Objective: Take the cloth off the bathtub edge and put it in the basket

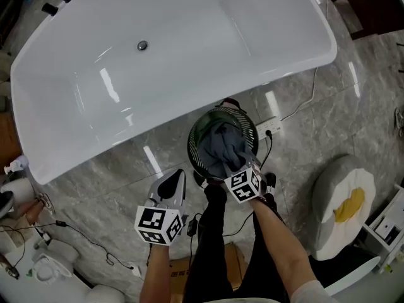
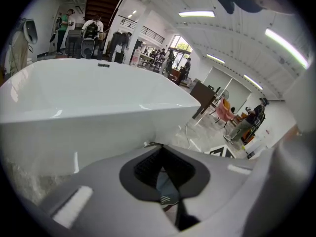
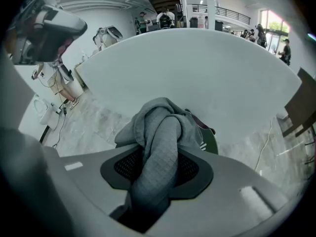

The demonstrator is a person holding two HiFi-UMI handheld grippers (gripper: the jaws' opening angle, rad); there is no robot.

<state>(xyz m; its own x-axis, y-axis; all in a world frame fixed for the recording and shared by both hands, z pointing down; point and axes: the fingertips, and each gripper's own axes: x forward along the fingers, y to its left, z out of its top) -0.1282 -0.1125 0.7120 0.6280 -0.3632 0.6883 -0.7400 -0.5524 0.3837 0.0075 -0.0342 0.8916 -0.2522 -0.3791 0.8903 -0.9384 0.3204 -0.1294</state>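
Observation:
A grey-blue cloth [image 1: 218,144] hangs bunched into the round dark basket [image 1: 196,137], which stands on the floor against the white bathtub [image 1: 158,74]. My right gripper [image 1: 237,165] is at the basket's near rim, shut on the cloth. In the right gripper view a thick fold of cloth [image 3: 160,127] runs up between the jaws of the right gripper [image 3: 158,169], with the green basket rim [image 3: 211,141] behind. My left gripper [image 1: 172,183] hovers left of the basket, shut and holding nothing. In the left gripper view the left gripper [image 2: 165,174] faces the bathtub wall [image 2: 74,98].
A power strip [image 1: 268,129] with a cable lies on the marble floor right of the basket. A white round seat with a yellow item [image 1: 344,207] stands at the right. A cardboard box [image 1: 183,270] sits by the person's legs. Dark furniture [image 1: 372,5] is beyond the tub.

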